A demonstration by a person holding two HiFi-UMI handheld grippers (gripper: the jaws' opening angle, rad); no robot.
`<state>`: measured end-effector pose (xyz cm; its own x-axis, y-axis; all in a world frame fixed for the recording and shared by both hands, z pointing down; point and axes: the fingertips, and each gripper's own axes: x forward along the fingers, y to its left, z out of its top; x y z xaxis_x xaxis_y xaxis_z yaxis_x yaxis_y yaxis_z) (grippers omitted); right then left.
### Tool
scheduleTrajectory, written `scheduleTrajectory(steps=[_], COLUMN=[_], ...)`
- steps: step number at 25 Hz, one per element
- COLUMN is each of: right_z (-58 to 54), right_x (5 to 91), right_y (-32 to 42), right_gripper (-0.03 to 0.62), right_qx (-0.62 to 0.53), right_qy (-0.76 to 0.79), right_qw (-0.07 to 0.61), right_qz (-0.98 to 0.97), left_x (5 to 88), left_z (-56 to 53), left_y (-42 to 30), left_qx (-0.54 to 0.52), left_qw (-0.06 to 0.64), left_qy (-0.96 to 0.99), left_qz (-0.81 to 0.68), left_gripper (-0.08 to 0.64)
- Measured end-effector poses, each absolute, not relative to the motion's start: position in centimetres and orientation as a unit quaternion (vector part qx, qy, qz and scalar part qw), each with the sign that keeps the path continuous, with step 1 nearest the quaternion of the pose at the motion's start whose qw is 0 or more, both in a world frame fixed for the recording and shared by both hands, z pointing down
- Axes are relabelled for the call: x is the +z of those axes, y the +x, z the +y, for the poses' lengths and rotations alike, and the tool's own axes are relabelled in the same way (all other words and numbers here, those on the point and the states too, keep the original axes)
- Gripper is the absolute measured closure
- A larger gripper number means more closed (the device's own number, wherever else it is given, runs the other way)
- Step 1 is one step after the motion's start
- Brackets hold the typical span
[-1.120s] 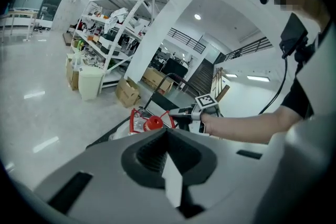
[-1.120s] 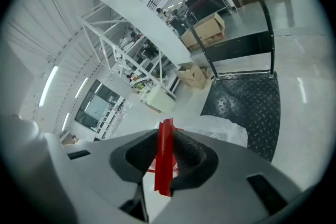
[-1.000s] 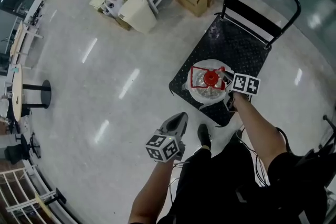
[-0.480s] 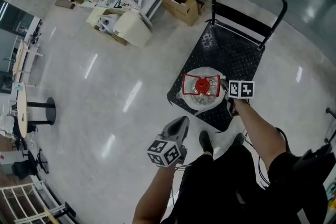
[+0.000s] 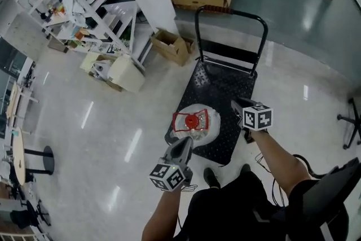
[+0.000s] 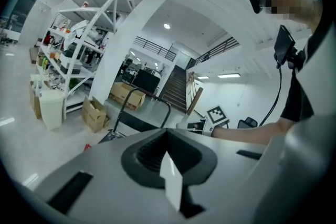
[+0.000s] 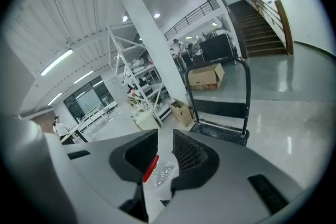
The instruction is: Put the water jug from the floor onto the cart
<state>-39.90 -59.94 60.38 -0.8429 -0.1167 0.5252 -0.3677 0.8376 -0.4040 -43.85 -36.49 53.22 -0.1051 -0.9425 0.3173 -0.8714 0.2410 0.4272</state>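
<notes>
- Water jug (image 5: 192, 128) stood upright on the cart (image 5: 228, 93), red cap (image 5: 192, 119) up. It sat at the near left corner of the black deck, its body right by the left edge. Whether it overhung that edge I could not tell.
- The task looked as good as done: the jug was off the floor (image 5: 113, 121) and neither gripper held it.
- The left gripper (image 5: 185, 144) hung just beside the jug on its near side, jaws together with nothing in them.
- The right gripper (image 5: 236, 103) was over the deck's right edge, apart from the jug, its jaws parted and empty. In the right gripper view only a sliver of the jug showed beyond the gap.
- Main risk, as I judged it: the jug sat so close to the corner that a nudge could send it over the left edge and back to the floor. The closed left gripper, so near its side, was the likeliest thing to knock it.
- Second risk: the person's shoe (image 5: 210, 176) stood near the deck's near edge. A kick there could roll the cart and rock the jug.
- The far half of the deck, toward the push handle (image 5: 231, 13), lay bare, so a spot further in would have been safer.
</notes>
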Motion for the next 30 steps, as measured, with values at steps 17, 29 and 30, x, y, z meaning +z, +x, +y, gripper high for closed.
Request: scheduleTrajectory(steps=[17, 29, 30], right_z=[-65.7, -68.8, -68.9], right_x=[40.0, 39.9, 40.0], right_y=[-19.6, -7.8, -7.0], right_gripper=[0.591, 0.591, 0.591], right_qx=[0.113, 0.097, 0.101], right_qy=[0.214, 0.270, 0.273], right_qw=[0.116, 0.102, 0.102], right_qz=[-0.963, -0.952, -0.951], left_x=[38.7, 37.1, 37.1], left_z=[-50.1, -55.6, -56.0], left_y=[-32.7, -24.2, -23.5], left_qx=[-0.070, -0.026, -0.023], left_qw=[0.125, 0.107, 0.105], left_qy=[0.740, 0.772, 0.775], left_qz=[-0.658, -0.626, -0.623], left_gripper=[0.560, 0.560, 0.560])
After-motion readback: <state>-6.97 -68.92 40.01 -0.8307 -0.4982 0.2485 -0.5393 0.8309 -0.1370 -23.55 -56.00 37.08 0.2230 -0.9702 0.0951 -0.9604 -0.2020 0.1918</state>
